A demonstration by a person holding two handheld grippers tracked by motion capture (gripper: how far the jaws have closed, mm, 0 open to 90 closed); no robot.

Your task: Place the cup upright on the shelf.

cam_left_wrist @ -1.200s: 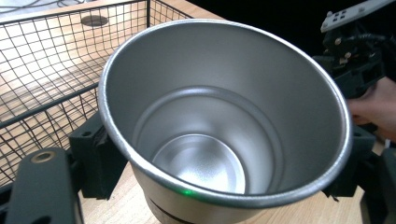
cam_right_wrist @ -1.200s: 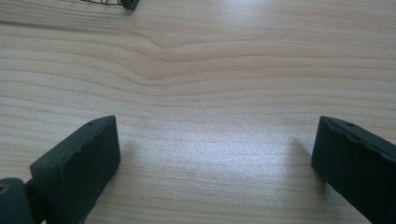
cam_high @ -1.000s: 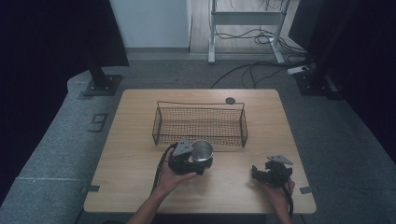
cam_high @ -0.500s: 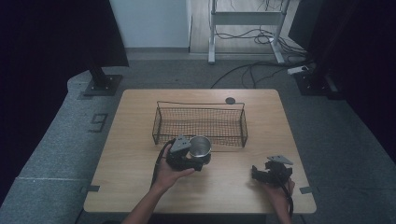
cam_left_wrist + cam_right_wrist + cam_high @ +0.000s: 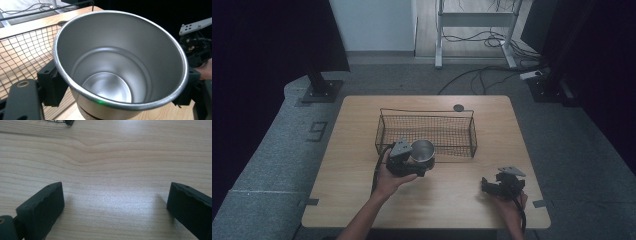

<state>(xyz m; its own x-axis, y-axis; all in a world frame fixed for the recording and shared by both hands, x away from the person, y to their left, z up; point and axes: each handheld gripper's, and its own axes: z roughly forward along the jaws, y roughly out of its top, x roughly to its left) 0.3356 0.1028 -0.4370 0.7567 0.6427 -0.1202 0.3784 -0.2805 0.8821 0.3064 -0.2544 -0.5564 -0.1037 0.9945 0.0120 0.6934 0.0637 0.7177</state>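
1. The left gripper [image 5: 412, 162] holds a metal cup [image 5: 422, 150]. Its black fingers [image 5: 51, 83] press on the two sides of the cup wall, so they are closed on the cup.

2. The cup is upright and empty; in the left gripper view the inside is clean and shiny. It is at the near wall of the wire basket [image 5: 427, 131], a little left of the middle of the tabletop [image 5: 352, 165]. From the high view I cannot tell whether the cup touches the basket wall or is raised above the wood.

3. The right gripper [image 5: 492, 186] rests low at the near right part of the tabletop, well apart from the cup. Its fingers [image 5: 43, 206] stand wide open, with bare wood between them, and they hold nothing.

4. I judge that the step in hand is the carrying of the cup toward the basket. The cup is gripped, but it is not yet inside the basket.

5. The next move, as I judge it, calls for lifting the cup higher than the near rim of the basket, moving it to the far side over the mesh floor, and lowering it upright there. Only after this should the fingers open.

6. A small dark round thing [image 5: 458, 107] lies on the tabletop behind the basket, at the far side, and it is not in the way.
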